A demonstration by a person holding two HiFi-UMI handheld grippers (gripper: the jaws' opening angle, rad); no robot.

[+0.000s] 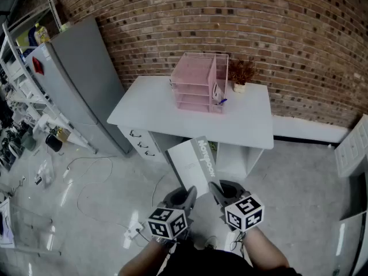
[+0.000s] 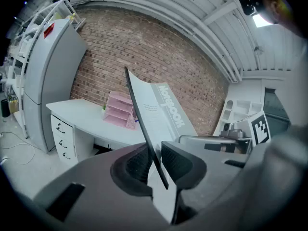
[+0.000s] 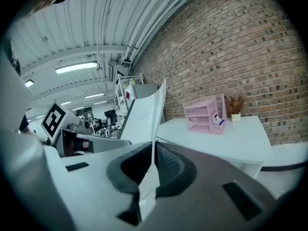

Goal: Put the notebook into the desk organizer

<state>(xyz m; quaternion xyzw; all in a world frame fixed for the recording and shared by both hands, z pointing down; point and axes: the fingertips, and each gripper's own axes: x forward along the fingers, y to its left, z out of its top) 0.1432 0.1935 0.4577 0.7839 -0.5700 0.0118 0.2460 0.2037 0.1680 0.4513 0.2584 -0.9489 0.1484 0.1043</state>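
I hold a white notebook (image 1: 192, 163) with grey lettering in the air in front of the desk, with both grippers on its near edge. My left gripper (image 1: 188, 195) is shut on the near left corner, and the notebook (image 2: 159, 114) stands edge-on between its pads. My right gripper (image 1: 216, 190) is shut on the near right side, with the thin page edge of the notebook (image 3: 142, 114) pinched between its pads. The pink desk organizer (image 1: 198, 82) stands at the back of the white desk (image 1: 167, 117), well beyond the notebook. It also shows as the organizer (image 2: 119, 114) and the organizer (image 3: 206, 113).
A small potted plant (image 1: 241, 73) stands right of the organizer against the brick wall. A tall grey cabinet (image 1: 77, 79) stands left of the desk, with cluttered shelves (image 1: 17, 91) beyond it. Cables (image 1: 86, 177) lie on the floor at left. A white unit (image 1: 351, 145) stands at right.
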